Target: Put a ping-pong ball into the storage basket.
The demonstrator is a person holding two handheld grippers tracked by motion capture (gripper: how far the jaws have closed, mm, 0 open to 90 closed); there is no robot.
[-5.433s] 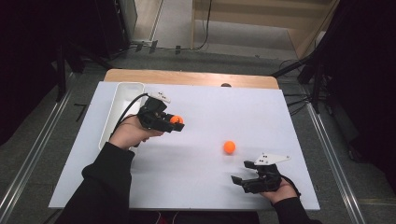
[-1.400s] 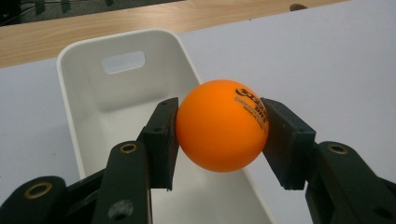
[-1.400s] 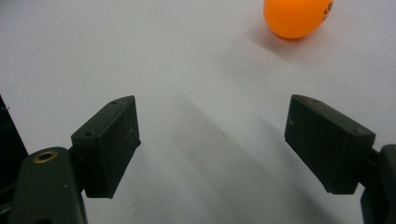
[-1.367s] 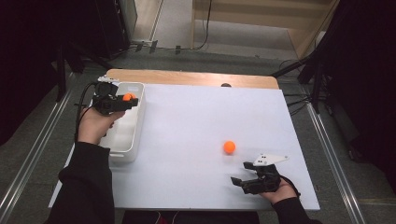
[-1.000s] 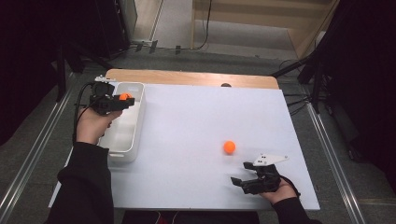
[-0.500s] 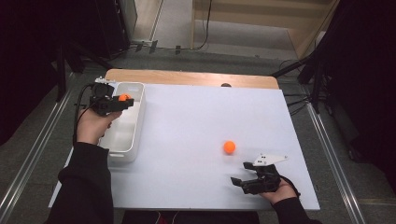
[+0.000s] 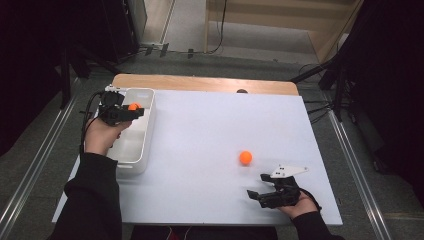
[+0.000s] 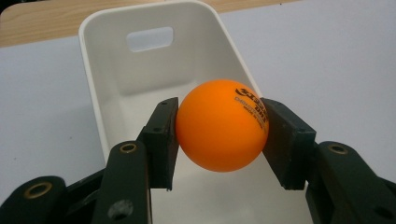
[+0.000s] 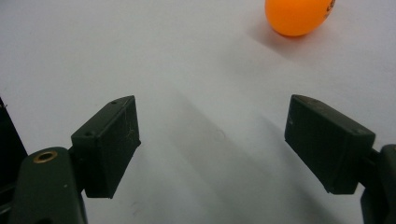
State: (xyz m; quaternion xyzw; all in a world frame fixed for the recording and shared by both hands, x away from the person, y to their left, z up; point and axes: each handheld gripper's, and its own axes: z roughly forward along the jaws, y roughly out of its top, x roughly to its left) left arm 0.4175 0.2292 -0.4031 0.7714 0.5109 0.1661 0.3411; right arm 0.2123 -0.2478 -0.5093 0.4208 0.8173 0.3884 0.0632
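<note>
A person sits at a white table [image 7: 210,150] and holds one two-jaw gripper in each hand: two grippers, two orange balls and one white bin in all.

The left gripper [image 7: 131,111] is at the far left of the table, above the bin [image 7: 142,150]. Its jaws are closed on the held ball [image 8: 222,125], one pad pressing each side, so the ball sits squarely between them. In the left gripper view the ball hangs over the inside of the bin, clear of its floor and walls. The ball is round and has no long axis; a small black printed label sits on its upper right, facing up and toward the right-hand pad.

The bin is a long, narrow tub. Its long axis runs away from the person, along the left edge of the table, and a handle slot is cut in its far end wall.

The second ball [image 7: 245,157] lies on the bare table right of centre, well apart from the bin. It is near the right gripper [image 7: 255,195], just ahead of it and apart from it.

The right gripper lies low over the near right part of the table, pointing left. Its jaws stand wide apart with nothing between them; bare table shows in the gap.
</note>
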